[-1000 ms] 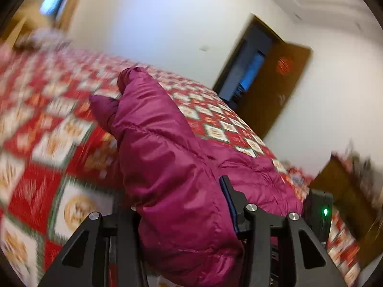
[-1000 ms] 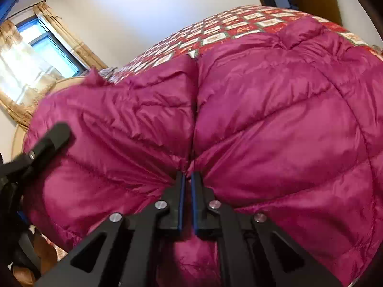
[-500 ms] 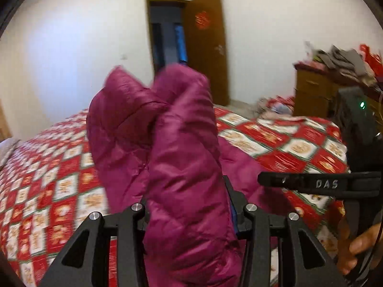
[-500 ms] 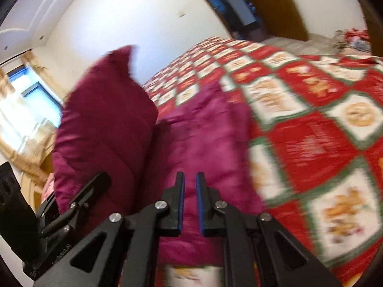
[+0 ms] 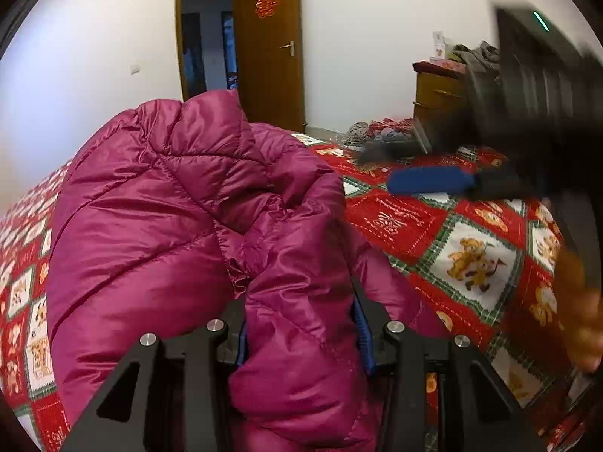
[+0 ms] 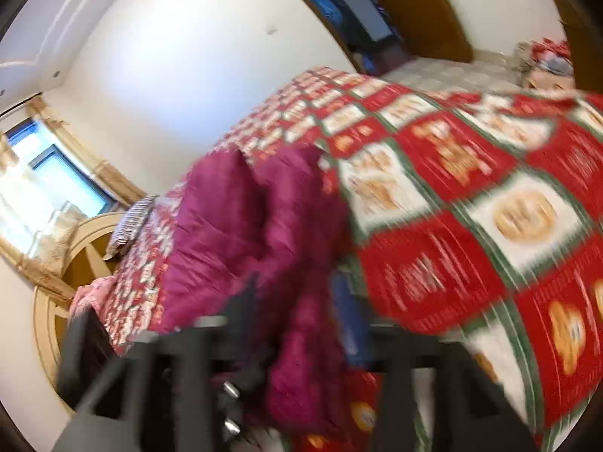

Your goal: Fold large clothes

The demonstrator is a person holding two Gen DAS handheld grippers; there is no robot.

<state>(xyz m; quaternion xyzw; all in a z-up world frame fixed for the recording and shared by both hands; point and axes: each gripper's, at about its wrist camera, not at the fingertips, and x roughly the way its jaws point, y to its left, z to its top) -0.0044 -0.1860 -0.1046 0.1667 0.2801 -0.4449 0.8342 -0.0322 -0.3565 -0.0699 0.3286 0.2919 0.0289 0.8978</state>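
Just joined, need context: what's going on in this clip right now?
A person is folding a magenta puffer jacket on a bed with a red patterned quilt, one handheld gripper per hand. The left gripper is clamped on a bunched fold of the jacket. The right gripper is blurred with motion; its fingers are opening, with jacket fabric between them, apparently letting go.

Left tongs (image 5: 299,333) clamped; right tongs (image 6: 301,301) opening.

A home bedroom, wide bed (image 5: 422,222) under a red, white and green patchwork quilt with teddy bears, brown wooden door (image 5: 269,41) standing open with a red paper ornament (image 5: 265,3), wooden dresser (image 5: 437,94) piled with clothes, curtained window (image 6: 56,177), round cream headboard (image 6: 56,293)
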